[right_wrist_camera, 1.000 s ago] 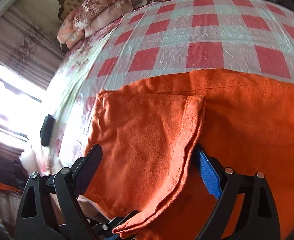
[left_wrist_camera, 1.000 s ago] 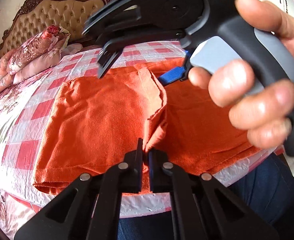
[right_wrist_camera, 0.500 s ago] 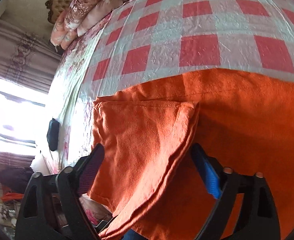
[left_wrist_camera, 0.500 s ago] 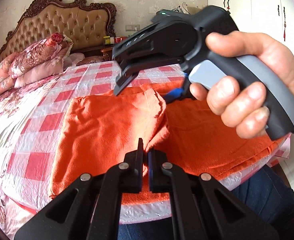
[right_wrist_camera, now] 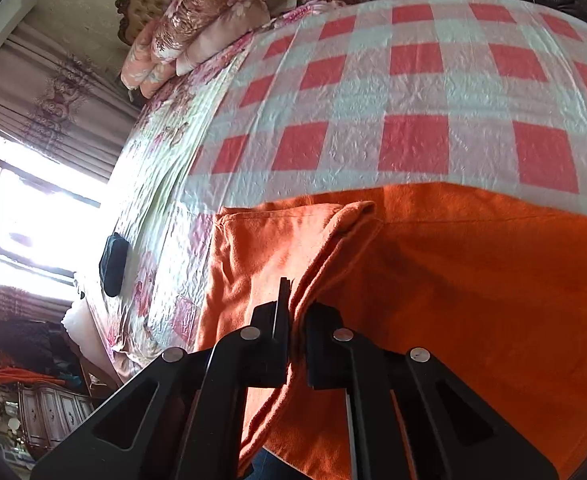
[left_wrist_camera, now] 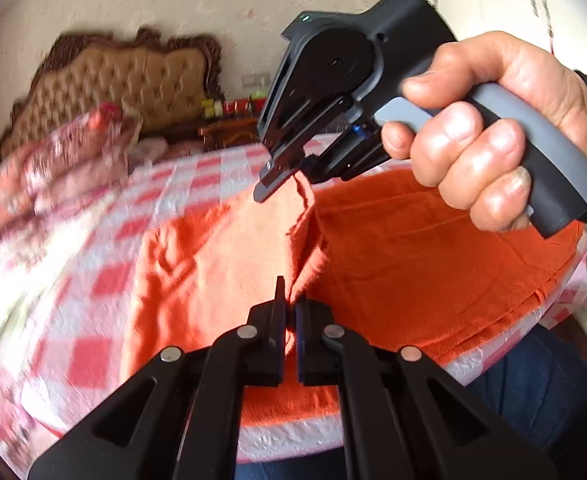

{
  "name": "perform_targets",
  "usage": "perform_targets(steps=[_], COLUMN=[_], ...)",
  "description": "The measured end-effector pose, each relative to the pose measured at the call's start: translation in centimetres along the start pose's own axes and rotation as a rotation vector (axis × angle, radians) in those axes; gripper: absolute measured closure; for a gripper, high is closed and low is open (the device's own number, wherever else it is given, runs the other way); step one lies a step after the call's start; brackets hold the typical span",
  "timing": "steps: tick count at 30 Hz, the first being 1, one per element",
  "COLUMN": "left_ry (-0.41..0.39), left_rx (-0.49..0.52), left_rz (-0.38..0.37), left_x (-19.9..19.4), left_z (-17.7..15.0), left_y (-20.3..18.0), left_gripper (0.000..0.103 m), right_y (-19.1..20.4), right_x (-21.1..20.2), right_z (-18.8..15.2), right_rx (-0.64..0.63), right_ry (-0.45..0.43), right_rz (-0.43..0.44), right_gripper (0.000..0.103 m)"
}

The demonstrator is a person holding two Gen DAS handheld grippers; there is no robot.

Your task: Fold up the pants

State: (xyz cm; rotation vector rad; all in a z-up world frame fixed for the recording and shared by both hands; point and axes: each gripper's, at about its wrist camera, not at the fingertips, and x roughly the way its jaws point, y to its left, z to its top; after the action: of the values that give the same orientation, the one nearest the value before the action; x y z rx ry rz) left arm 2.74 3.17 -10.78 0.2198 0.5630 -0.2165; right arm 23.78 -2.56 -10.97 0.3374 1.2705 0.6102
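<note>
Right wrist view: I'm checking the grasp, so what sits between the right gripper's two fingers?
A bunched fold of the orange pants runs up between the right gripper fingers, which are closed on it; the right wrist view shows this.

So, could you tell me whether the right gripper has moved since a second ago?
Yes. In the left wrist view the right gripper has risen against the orange pants, and has shut on their folded edge.

Black left gripper (left_wrist_camera: 289, 312) with silver screws; right gripper (left_wrist_camera: 283, 178) black, grey handle; bare hand (left_wrist_camera: 489, 128), dark sleeve
</note>
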Motion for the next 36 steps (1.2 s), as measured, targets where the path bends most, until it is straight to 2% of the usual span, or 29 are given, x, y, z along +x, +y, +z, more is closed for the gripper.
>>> perform_targets(steps=[3, 6, 12, 16, 19, 22, 24, 26, 28, 32, 36], left_ry=[-0.027, 0.003, 0.076, 0.115, 0.126, 0.125, 0.124, 0.121, 0.107, 0.077, 0.077], left_rx=[0.074, 0.107, 0.16, 0.199, 0.224, 0.239, 0.261, 0.293, 0.327, 0.339, 0.357], left_rz=[-0.019, -0.069, -0.113, -0.114, -0.104, -0.093, -0.08, -0.061, -0.035, -0.033, -0.045], left_x=[-0.3, 0.8, 3.0, 4.0, 4.5, 4.8, 5.0, 5.1, 5.0, 4.4, 4.5], left_z=[0.9, 0.7, -0.7, -1.6, -2.1, -2.2, -2.2, -2.3, -2.1, -1.4, -1.6], left_y=[-1.9, -4.3, -7.5, -8.1, -8.5, -8.3, -8.5, -8.8, -9.2, -9.5, -10.0], left_gripper=[0.1, 0.1, 0.1, 0.1, 0.1, 0.1, 0.1, 0.1, 0.1, 0.1, 0.1], right_y=[0.0, -1.9, -6.7, -7.9, -8.8, -9.6, -9.9, -9.9, -9.2, -8.2, -8.6], right_x=[-2.2, -3.8, -3.0, -2.5, -1.9, -2.1, -2.2, -2.2, -2.3, -4.0, -4.9], right_z=[-0.4, -0.9, -2.8, -3.4, -3.4, -2.9, -2.2, -1.9, -1.8, -2.1, -2.6], right_rx=[-0.029, -0.011, 0.057, 0.077, 0.107, 0.126, 0.131, 0.119, 0.082, 0.049, 0.054], right_ry=[-0.05, -0.084, -0.062, -0.048, -0.03, -0.052, -0.063, -0.072, -0.086, -0.143, -0.157], right_rz=[-0.026, -0.048, -0.127, -0.124, -0.156, -0.148, -0.143, -0.147, -0.19, -0.226, -0.25], right_gripper=[0.096, 0.096, 0.096, 0.096, 0.083, 0.077, 0.077, 0.08, 0.096, 0.096, 0.096])
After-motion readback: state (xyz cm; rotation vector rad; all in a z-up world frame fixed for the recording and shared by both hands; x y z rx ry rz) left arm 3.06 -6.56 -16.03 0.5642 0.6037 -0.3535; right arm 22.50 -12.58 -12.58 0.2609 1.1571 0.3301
